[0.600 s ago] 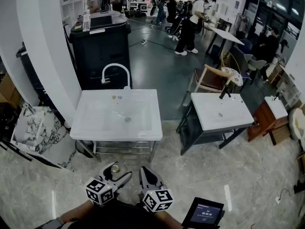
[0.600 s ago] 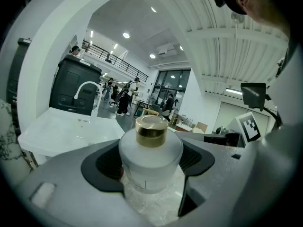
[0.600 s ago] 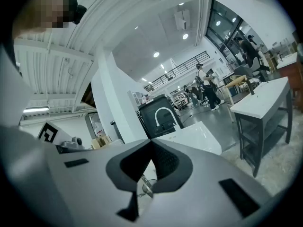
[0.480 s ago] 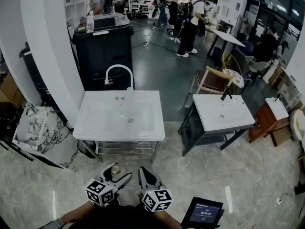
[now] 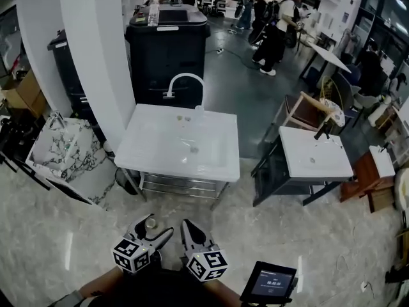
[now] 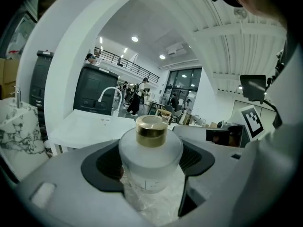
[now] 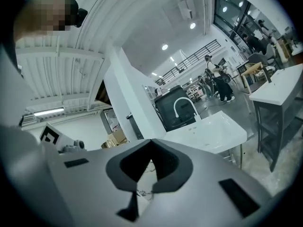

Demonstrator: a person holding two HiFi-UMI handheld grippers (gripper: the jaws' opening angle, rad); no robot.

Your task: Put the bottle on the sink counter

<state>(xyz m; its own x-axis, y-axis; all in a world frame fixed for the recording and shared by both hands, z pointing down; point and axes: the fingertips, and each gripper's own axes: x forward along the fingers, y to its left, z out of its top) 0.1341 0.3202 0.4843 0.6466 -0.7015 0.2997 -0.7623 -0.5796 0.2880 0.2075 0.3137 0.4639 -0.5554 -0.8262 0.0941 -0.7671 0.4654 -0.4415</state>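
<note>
A frosted glass bottle with a gold cap (image 6: 151, 129) stands upright between the jaws of my left gripper (image 6: 150, 157), which are shut on its body. In the head view that gripper (image 5: 152, 227) hangs low over the marble floor, with the bottle's cap (image 5: 150, 222) showing between the fingers. My right gripper (image 5: 190, 230) is beside it, shut and holding nothing; its pads meet at the tips (image 7: 150, 142). The white sink counter (image 5: 160, 152) with a curved white faucet (image 5: 186, 80) stands ahead on a metal frame. It also shows in both gripper views (image 6: 80, 124) (image 7: 213, 131).
A white pillar (image 5: 96, 50) and a marble basin (image 5: 64, 152) flank the sink's left. A black cabinet (image 5: 169, 43) stands behind it. At the right are a second white sink on a dark stand (image 5: 313, 158) and a wooden chair (image 5: 305, 112). A tablet (image 5: 268, 283) is at my lower right. Several people stand far back.
The sink counter has shifted right and lower in the head view and looks nearer. Both grippers stay low in front of me, the left still shut on the bottle.
</note>
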